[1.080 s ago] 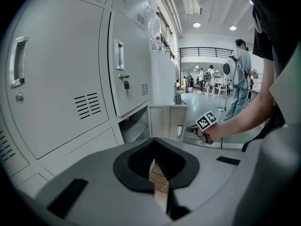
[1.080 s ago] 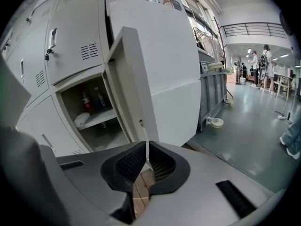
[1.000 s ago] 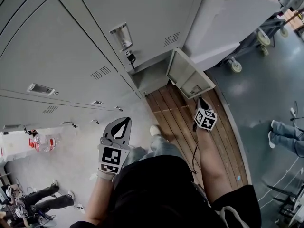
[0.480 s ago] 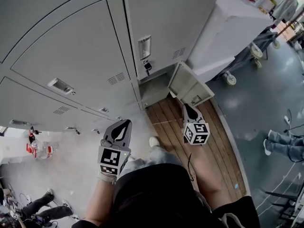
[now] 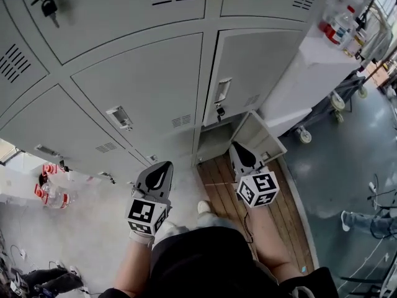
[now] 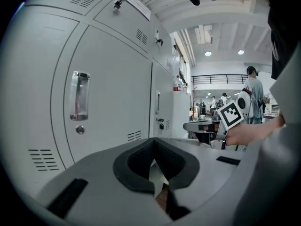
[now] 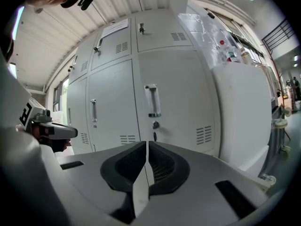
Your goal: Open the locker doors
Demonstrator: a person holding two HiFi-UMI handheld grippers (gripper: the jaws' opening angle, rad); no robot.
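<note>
The closed locker door is standing straight ahead of the right gripper, at 12 o'clock in its view. It is likely thin painted steel: stiff, light to swing, too smooth to pinch at an edge. The place to take hold is the handle, with the lock sitting just below it. Door and handle are both running upright, the face turned toward the person. With the handle at the left edge, the door is probably swinging out rightward, like the open bottom door at 2 o'clock of that gripper in the head view. Both the right and the left gripper are keeping their jaws pressed together, holding nothing.
</note>
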